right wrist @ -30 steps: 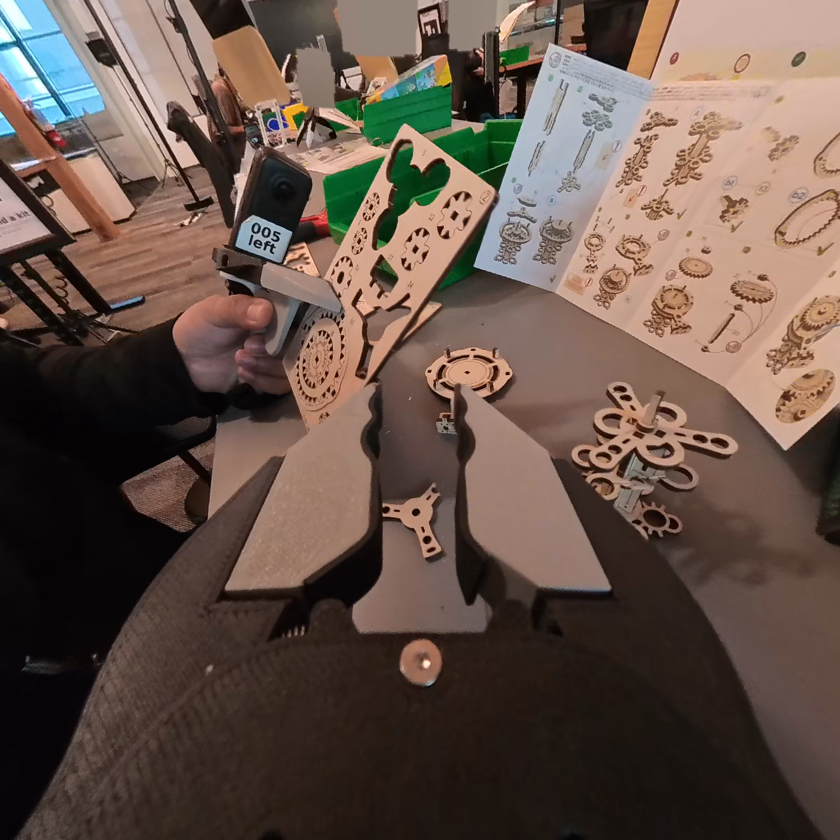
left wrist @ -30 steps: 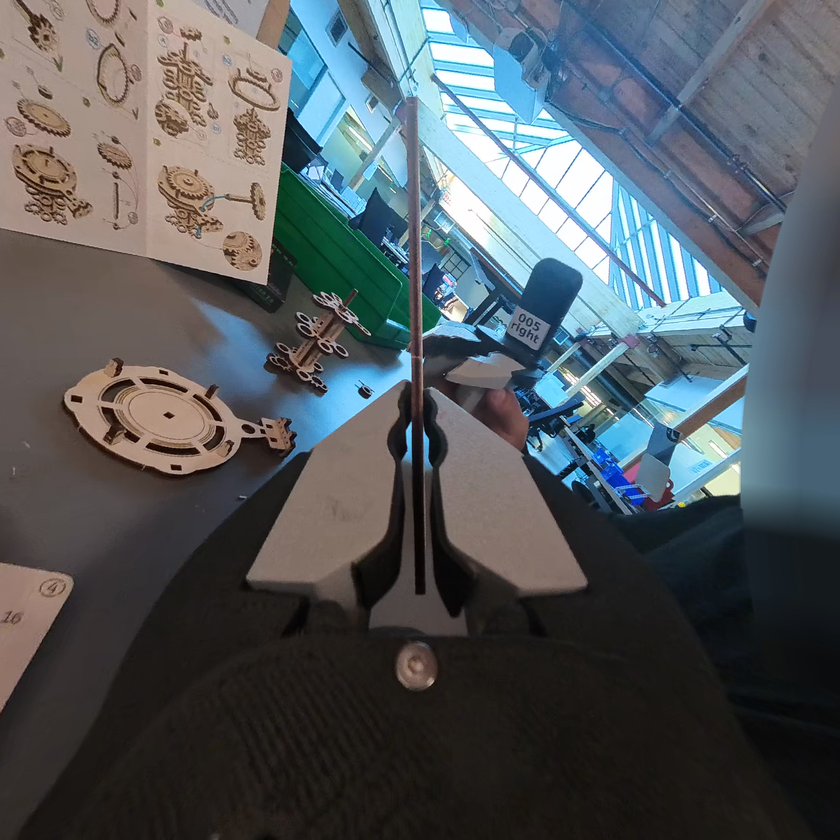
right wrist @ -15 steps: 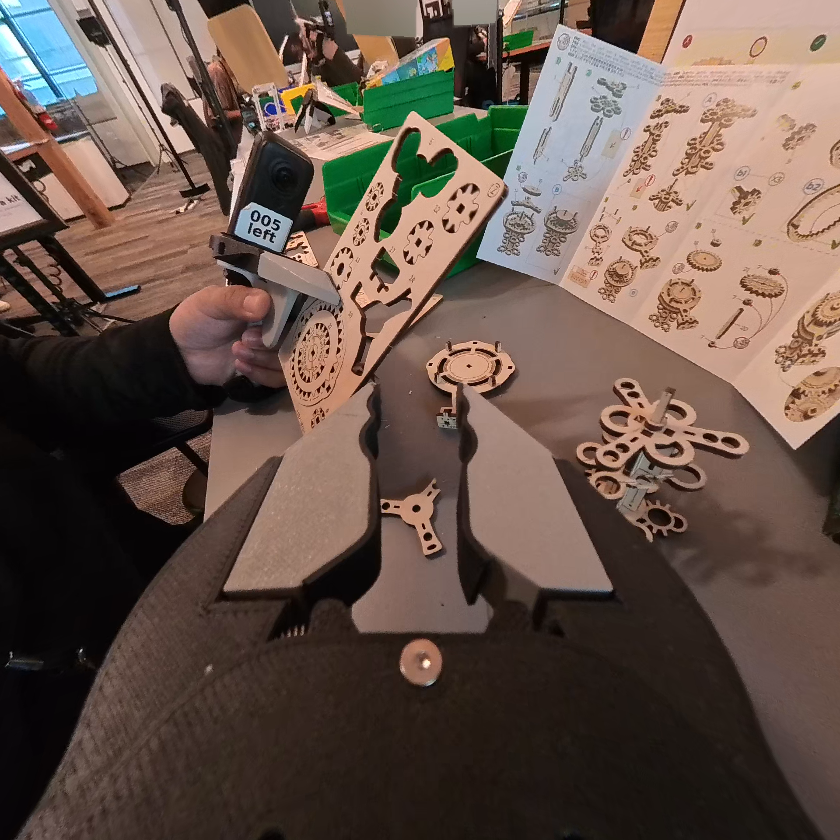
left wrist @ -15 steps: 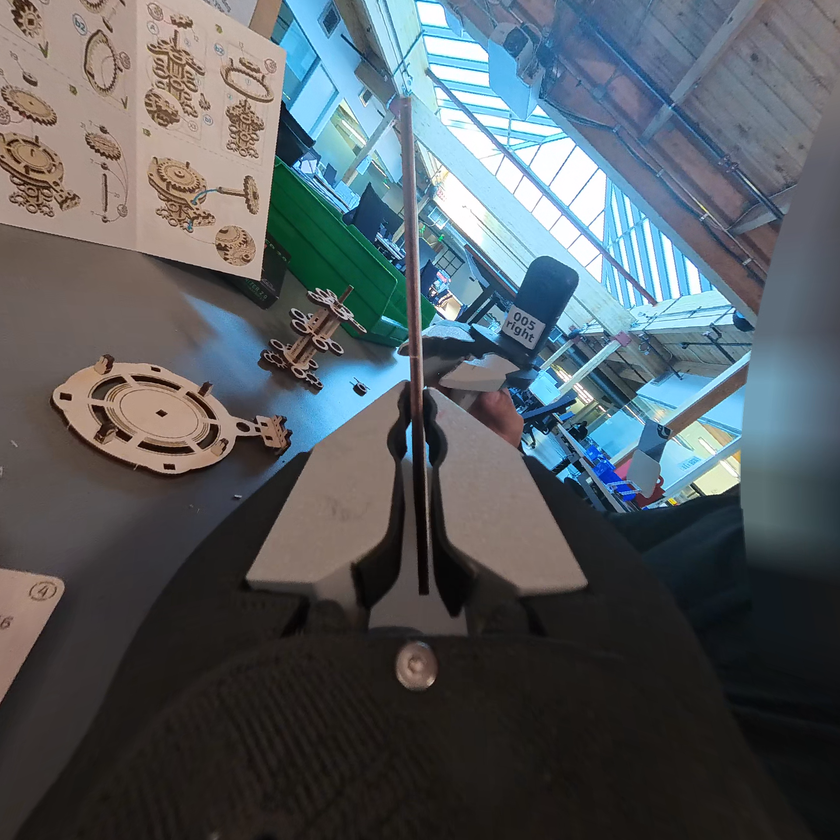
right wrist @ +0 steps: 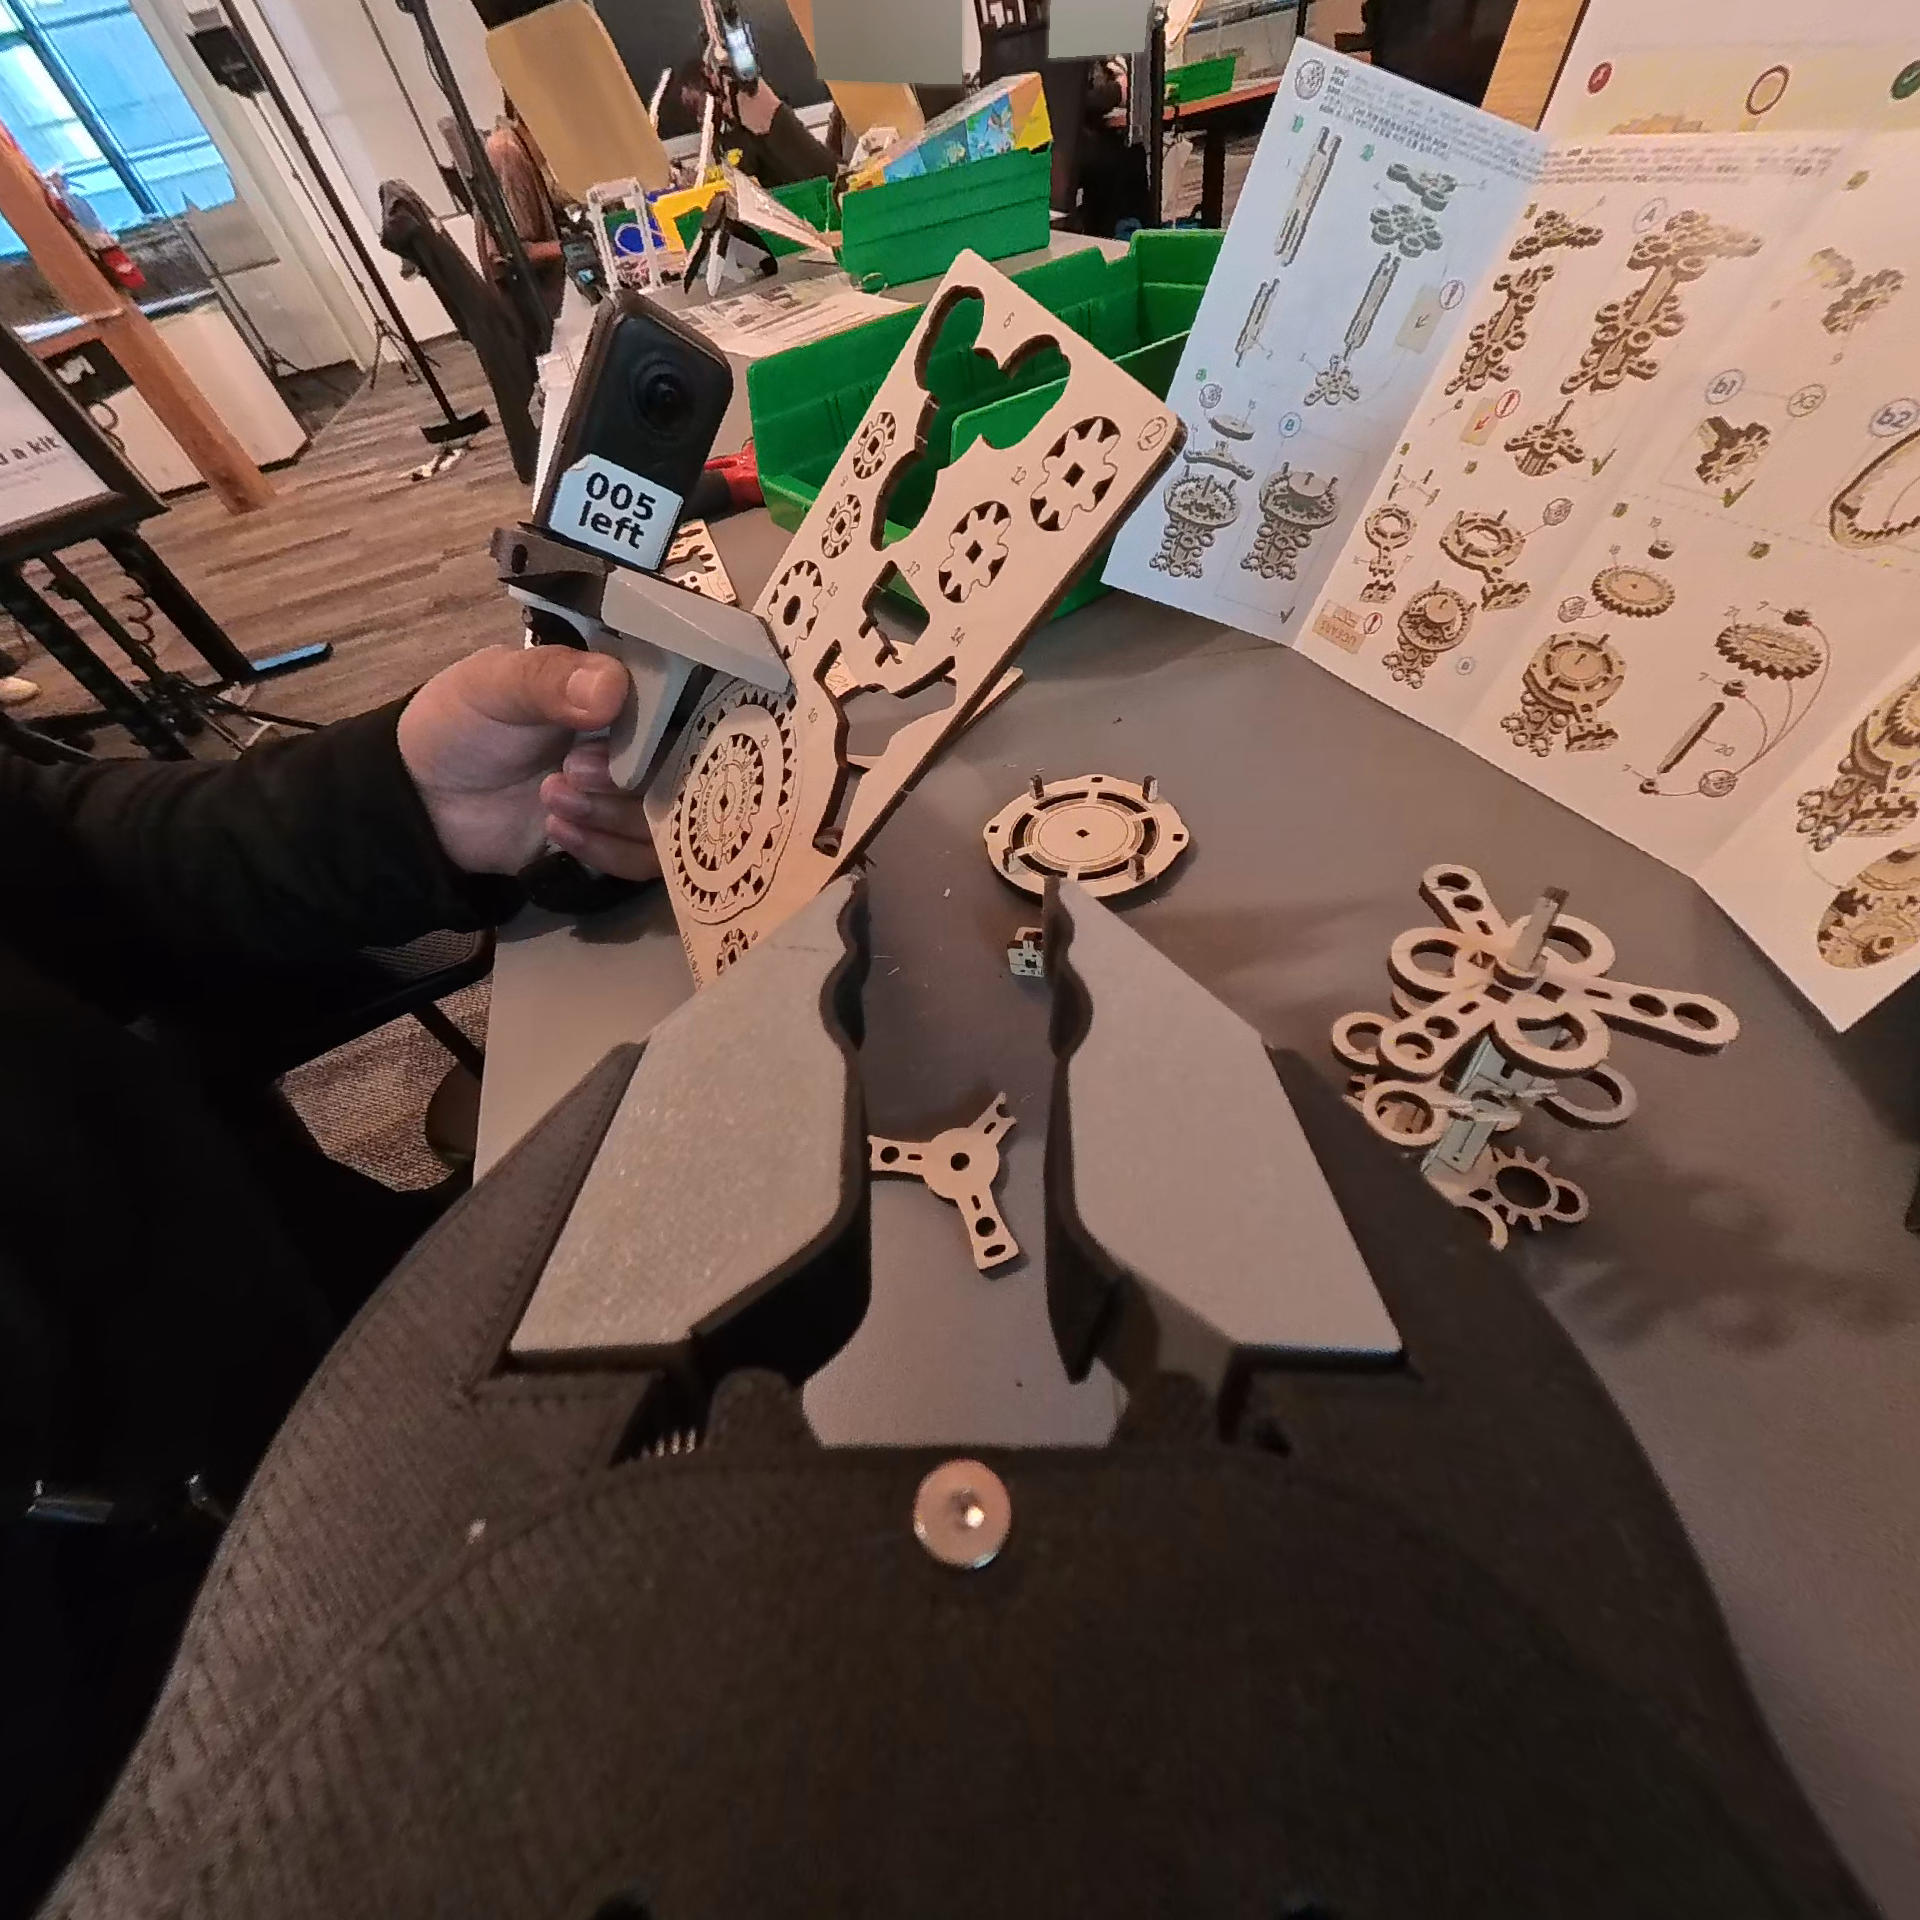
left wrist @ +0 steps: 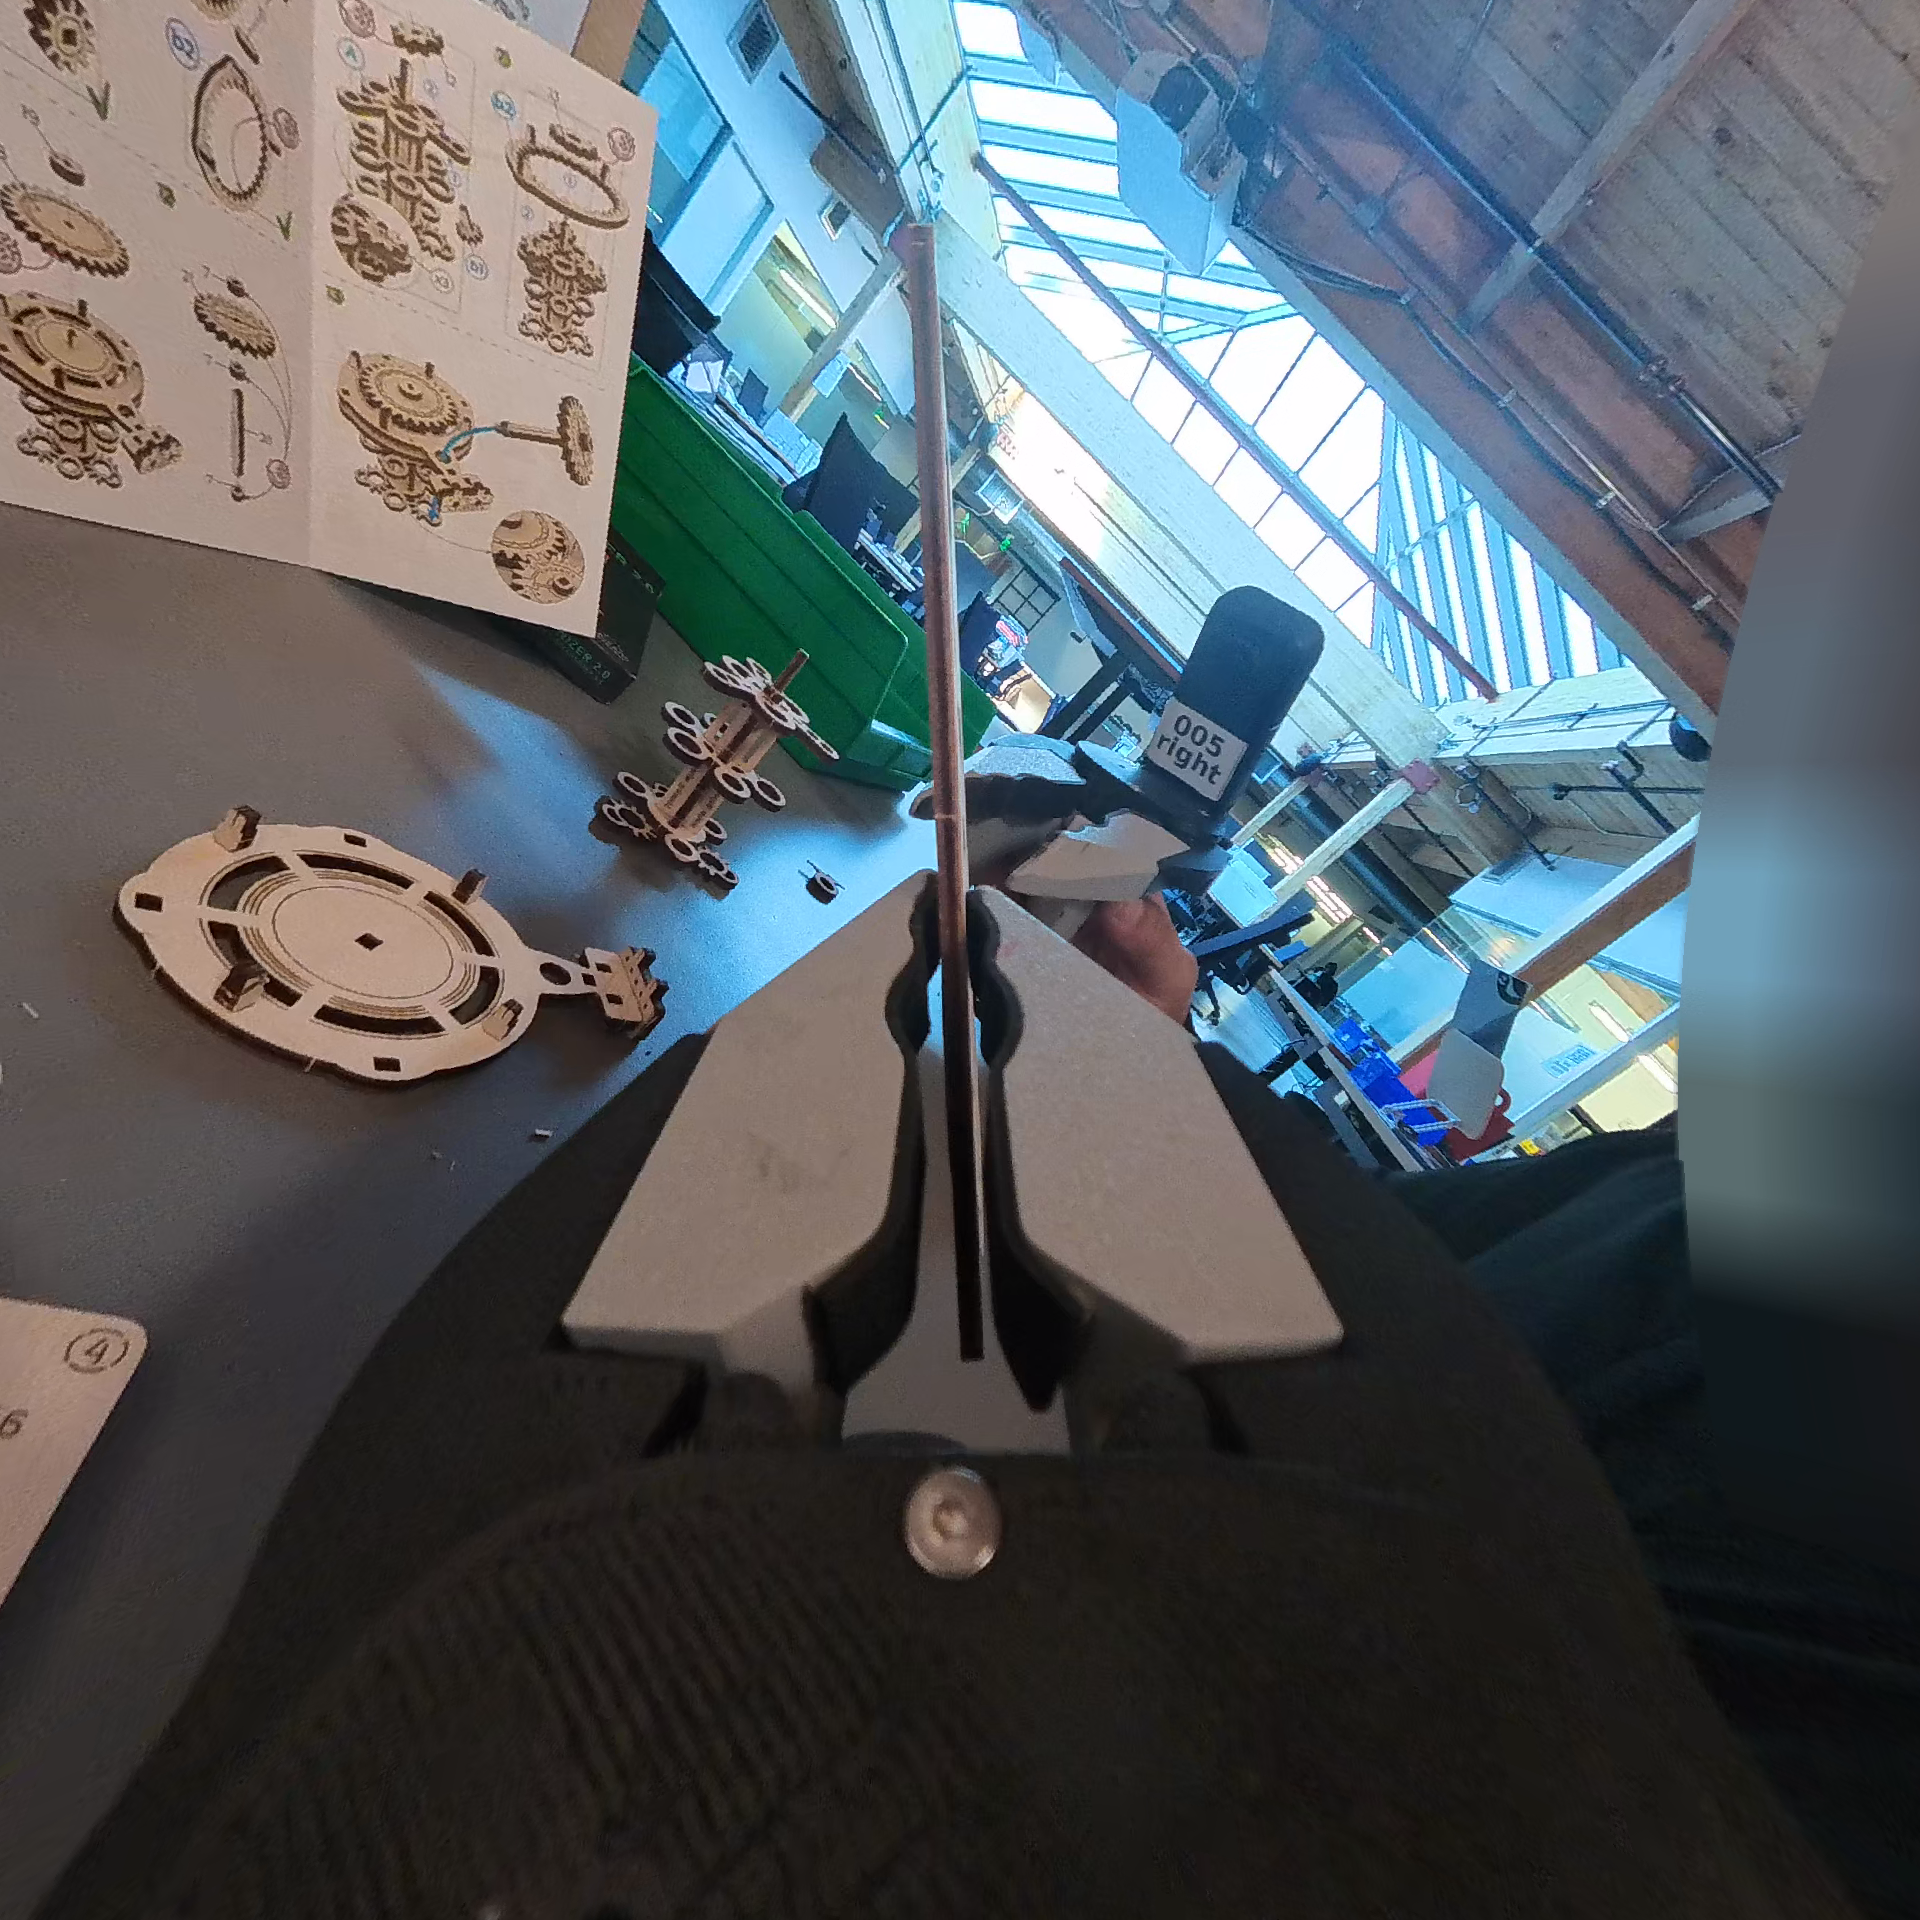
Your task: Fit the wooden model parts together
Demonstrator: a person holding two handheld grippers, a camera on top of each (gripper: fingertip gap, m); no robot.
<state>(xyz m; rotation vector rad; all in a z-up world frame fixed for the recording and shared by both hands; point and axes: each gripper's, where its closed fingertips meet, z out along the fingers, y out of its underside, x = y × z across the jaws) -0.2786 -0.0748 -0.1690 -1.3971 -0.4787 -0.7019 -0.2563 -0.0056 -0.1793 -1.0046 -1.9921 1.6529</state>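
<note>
My left gripper (left wrist: 945, 914) is shut on a thin wooden parts sheet (left wrist: 935, 582), seen edge-on in its own view. In the right wrist view the sheet (right wrist: 935, 540) shows tilted above the table's left edge, with gear cut-outs, held by the left gripper (right wrist: 727, 665). My right gripper (right wrist: 956, 904) is open and empty above the grey table (right wrist: 1299, 748). A three-armed wooden piece (right wrist: 951, 1169) lies on the table between its fingers. A round wooden disc with pegs (right wrist: 1086, 836) lies beyond; it also shows in the left wrist view (left wrist: 353, 945). A stacked ring assembly (right wrist: 1496, 1049) stands to the right.
A folded instruction sheet (right wrist: 1558, 436) stands along the table's far right. Green bins (right wrist: 935, 208) sit behind the table. A small wooden bit (right wrist: 1027, 951) lies near the disc. A card (left wrist: 52, 1403) lies at the left in the left wrist view. A tiny part (left wrist: 821, 883) lies near the ring assembly. About 8 cm separates my left fingertips from my right.
The right gripper has shifted slightly; the table parts sit a little lower and farther right in its view. The left gripper still holds the sheet, tilted about the same.
</note>
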